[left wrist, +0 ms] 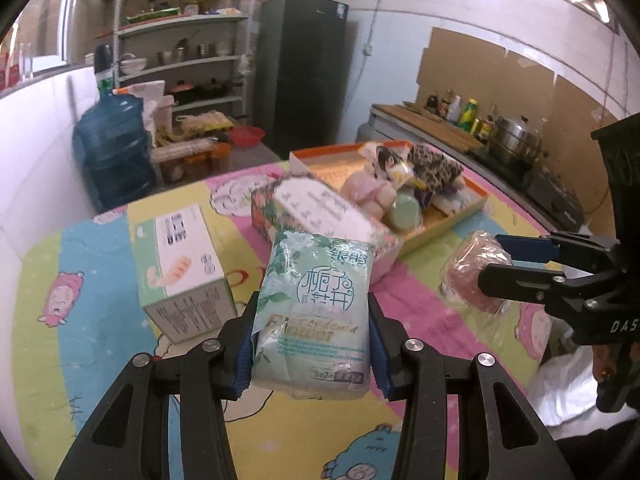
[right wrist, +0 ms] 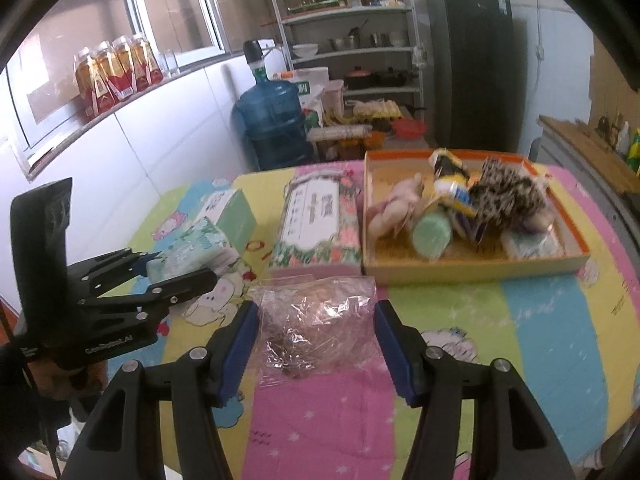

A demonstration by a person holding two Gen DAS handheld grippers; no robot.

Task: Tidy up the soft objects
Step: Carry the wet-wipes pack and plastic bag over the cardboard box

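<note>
My left gripper (left wrist: 312, 340) is shut on a green tissue pack (left wrist: 316, 312) and holds it above the table; both also show in the right wrist view (right wrist: 176, 268), the pack (right wrist: 196, 252) between the fingers. My right gripper (right wrist: 316, 336) is open around a clear plastic bag with something brownish-pink inside (right wrist: 316, 320); the bag (left wrist: 476, 272) lies on the table, and whether the pads touch it I cannot tell. The orange tray (right wrist: 472, 270) at the back right holds several soft toys and a green roll (right wrist: 432, 232).
A floral tissue box (right wrist: 320, 228) lies left of the tray. A green-and-white box (left wrist: 180, 264) stands at the left. The table has a colourful cartoon cloth (right wrist: 560, 320). A water jug, shelves and a fridge stand behind.
</note>
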